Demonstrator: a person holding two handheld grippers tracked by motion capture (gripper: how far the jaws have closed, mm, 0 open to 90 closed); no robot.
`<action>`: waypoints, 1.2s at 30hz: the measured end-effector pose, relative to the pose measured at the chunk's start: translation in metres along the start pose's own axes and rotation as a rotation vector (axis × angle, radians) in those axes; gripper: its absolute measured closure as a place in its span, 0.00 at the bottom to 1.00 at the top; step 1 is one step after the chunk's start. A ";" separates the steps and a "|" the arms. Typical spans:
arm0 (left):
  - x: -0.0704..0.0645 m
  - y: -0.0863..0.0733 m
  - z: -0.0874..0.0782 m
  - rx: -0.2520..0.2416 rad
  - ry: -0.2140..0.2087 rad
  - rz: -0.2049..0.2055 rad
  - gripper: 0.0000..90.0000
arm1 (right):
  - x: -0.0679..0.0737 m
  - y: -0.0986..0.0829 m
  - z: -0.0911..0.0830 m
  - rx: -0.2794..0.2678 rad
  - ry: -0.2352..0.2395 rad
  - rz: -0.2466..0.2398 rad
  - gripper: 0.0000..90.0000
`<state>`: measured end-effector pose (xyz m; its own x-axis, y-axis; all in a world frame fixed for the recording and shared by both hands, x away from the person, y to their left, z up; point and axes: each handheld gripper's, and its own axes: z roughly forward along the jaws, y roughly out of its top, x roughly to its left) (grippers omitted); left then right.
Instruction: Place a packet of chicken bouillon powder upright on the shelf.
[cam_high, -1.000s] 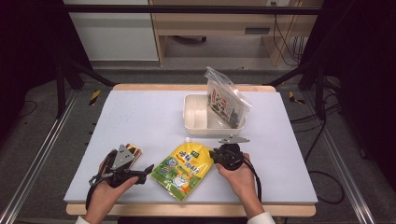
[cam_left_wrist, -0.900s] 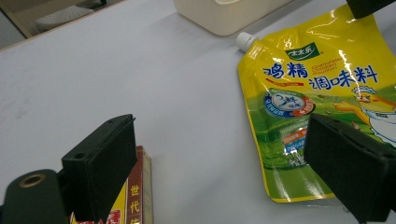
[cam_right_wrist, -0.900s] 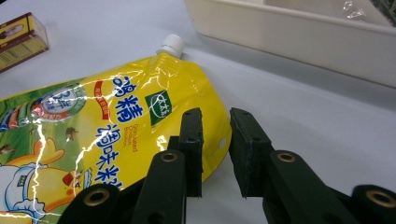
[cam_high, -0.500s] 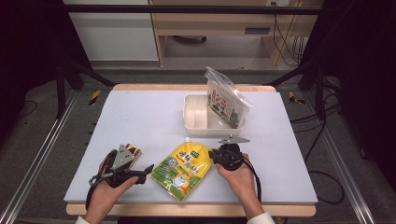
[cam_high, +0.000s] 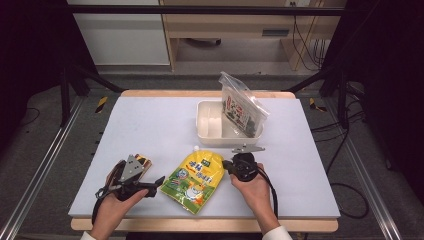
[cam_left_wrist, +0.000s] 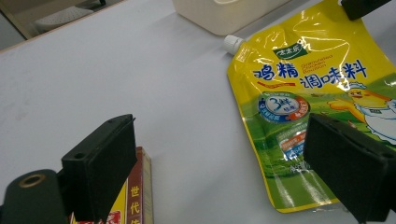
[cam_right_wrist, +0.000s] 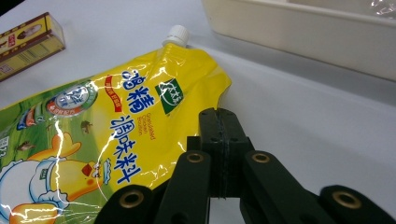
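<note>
A yellow spouted pouch (cam_high: 196, 180) (cam_left_wrist: 308, 102) (cam_right_wrist: 107, 121) with blue lettering and a white cap lies flat near the table's front edge. My left gripper (cam_high: 152, 185) (cam_left_wrist: 219, 140) stands open just left of the pouch, nothing between its jaws, with its right jaw over the pouch's lower left corner. My right gripper (cam_high: 226, 164) (cam_right_wrist: 219, 116) is shut, its joined jaws low at the pouch's right edge with nothing visibly pinched. A small red and yellow box (cam_high: 142, 161) (cam_left_wrist: 135, 191) (cam_right_wrist: 28, 39) lies beside my left gripper.
A white tray (cam_high: 207, 127) (cam_left_wrist: 219, 18) (cam_right_wrist: 303, 32) stands behind the pouch at centre right, and a clear zip bag (cam_high: 242, 107) of dark contents leans in it. The pale table top (cam_high: 150, 125) stretches bare to the left and back.
</note>
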<state>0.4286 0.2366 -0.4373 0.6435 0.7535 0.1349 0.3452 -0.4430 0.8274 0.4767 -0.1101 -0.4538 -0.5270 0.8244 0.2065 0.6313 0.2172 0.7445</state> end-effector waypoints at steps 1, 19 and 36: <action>0.000 0.000 0.000 0.000 0.000 0.000 0.10 | 0.000 0.000 0.000 -0.003 0.005 0.004 1.00; 0.013 0.009 -0.011 -0.027 -0.011 -0.034 0.11 | 0.002 0.043 -0.030 -0.061 0.007 -0.099 1.00; 0.028 0.050 -0.019 -0.020 -0.032 0.032 0.11 | 0.011 0.078 -0.058 -0.073 0.026 -0.241 1.00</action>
<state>0.4504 0.2447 -0.3819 0.6753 0.7234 0.1441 0.3107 -0.4562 0.8339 0.4870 -0.1148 -0.3563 -0.6723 0.7396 0.0326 0.4430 0.3666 0.8181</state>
